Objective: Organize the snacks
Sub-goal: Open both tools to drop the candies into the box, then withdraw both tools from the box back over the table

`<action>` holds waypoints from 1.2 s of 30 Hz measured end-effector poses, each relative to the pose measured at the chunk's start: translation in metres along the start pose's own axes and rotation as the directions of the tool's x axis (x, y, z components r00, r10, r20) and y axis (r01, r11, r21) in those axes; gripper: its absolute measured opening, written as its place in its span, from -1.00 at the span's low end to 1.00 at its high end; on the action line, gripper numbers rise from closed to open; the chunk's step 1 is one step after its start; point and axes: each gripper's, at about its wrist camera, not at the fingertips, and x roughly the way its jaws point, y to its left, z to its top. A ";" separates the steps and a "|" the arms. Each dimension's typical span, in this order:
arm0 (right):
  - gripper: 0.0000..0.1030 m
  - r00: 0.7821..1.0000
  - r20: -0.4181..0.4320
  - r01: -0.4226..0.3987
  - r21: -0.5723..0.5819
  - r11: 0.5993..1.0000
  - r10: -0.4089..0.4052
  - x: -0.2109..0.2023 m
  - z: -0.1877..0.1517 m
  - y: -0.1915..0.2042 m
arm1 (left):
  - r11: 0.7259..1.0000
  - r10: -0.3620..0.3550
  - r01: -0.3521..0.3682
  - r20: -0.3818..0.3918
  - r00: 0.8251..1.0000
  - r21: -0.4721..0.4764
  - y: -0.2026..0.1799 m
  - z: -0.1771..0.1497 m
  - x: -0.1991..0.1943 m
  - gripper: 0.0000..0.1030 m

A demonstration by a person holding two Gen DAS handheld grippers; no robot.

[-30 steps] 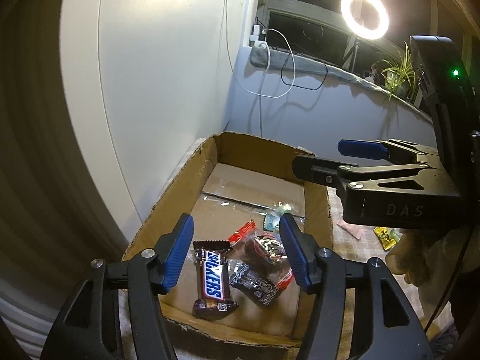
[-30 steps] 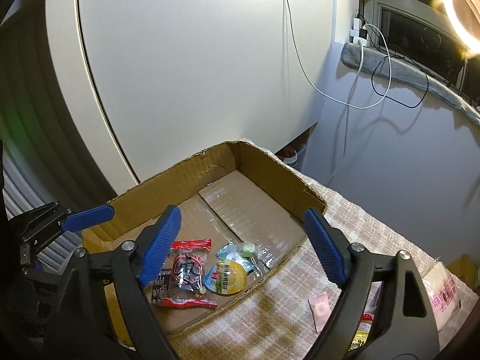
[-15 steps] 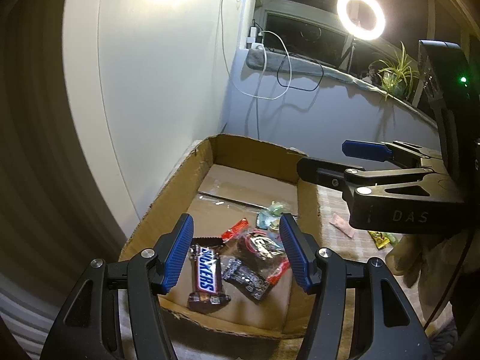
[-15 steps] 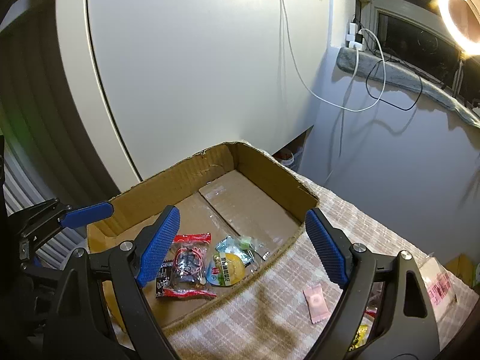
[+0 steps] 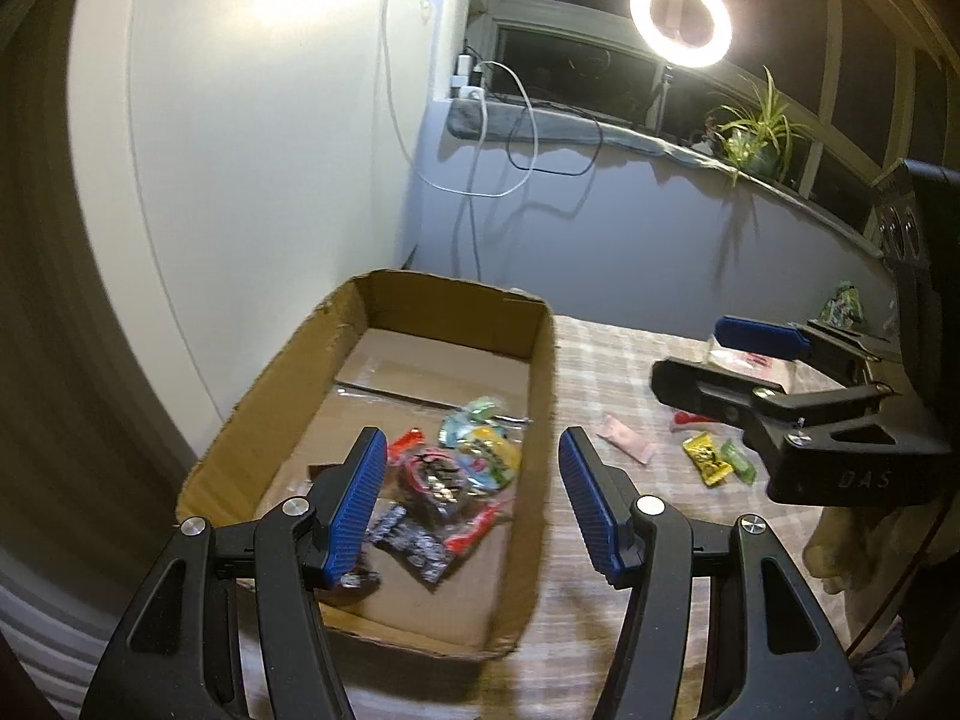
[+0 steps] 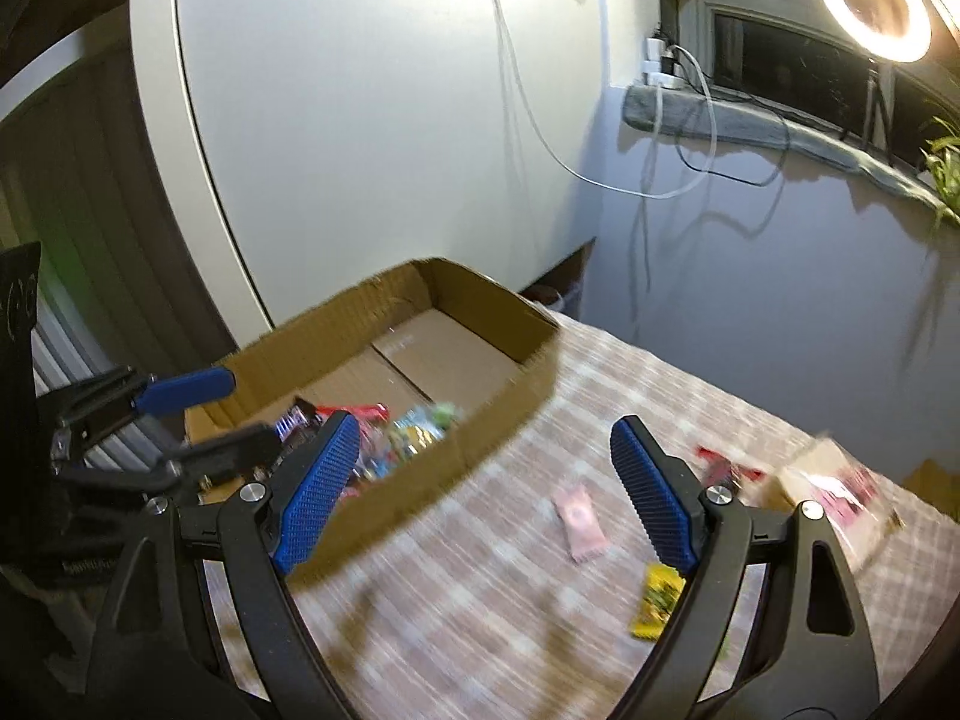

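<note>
Left gripper [image 5: 471, 504] hovers above the near end of the cardboard box [image 5: 543, 420], jaws parted, nothing between the blue pads. Right gripper [image 6: 486, 489] hangs over the checked cloth on the tabletop [image 6: 540, 600], jaws spread wide, likewise empty. In the left wrist view the right gripper shows side-on at the right edge, above the loose snacks.

Box: open-topped, shallow, set at the tabletop's left end near the white wall. Snacks lie bunched at its near end:
- clear packet with red ends [image 5: 438, 480]
- yellow round-fronted packet [image 5: 489, 459], just beyond and to the right of it
- pale green packet [image 5: 474, 414], farther back
- dark wrapper [image 5: 414, 540], nearest the camera, partly behind the left pad

The far half of the box floor is bare cardboard.

Outside the box, on the cloth:
- pink sachet [image 6: 579, 519], between box and right gripper's right finger
- yellow packet [image 6: 657, 600], nearer the camera, partly behind that finger
- small green packet [image 5: 738, 461] touching the yellow one
- red wrapper [image 6: 726, 471]
- a paler pack with pink print [image 6: 840, 492] toward the right edge, blurred

Right wrist view is smeared; print is unreadable.
</note>
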 end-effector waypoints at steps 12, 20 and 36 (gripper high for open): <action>0.71 0.993 -0.036 0.118 0.145 0.982 -0.114 -0.052 -0.038 -0.083 | 0.997 -0.070 0.071 -0.039 0.997 0.037 -0.044 -0.005 0.010 0.15; 0.71 0.983 -0.059 0.181 0.199 0.963 -0.173 -0.082 -0.069 -0.137 | 0.987 -0.144 0.150 -0.107 0.984 0.050 -0.087 -0.013 0.031 0.12; 0.23 0.971 -0.176 0.195 0.185 0.963 -0.162 -0.071 -0.117 -0.203 | 0.978 -0.176 0.198 -0.252 0.952 0.063 -0.150 -0.024 0.093 -0.21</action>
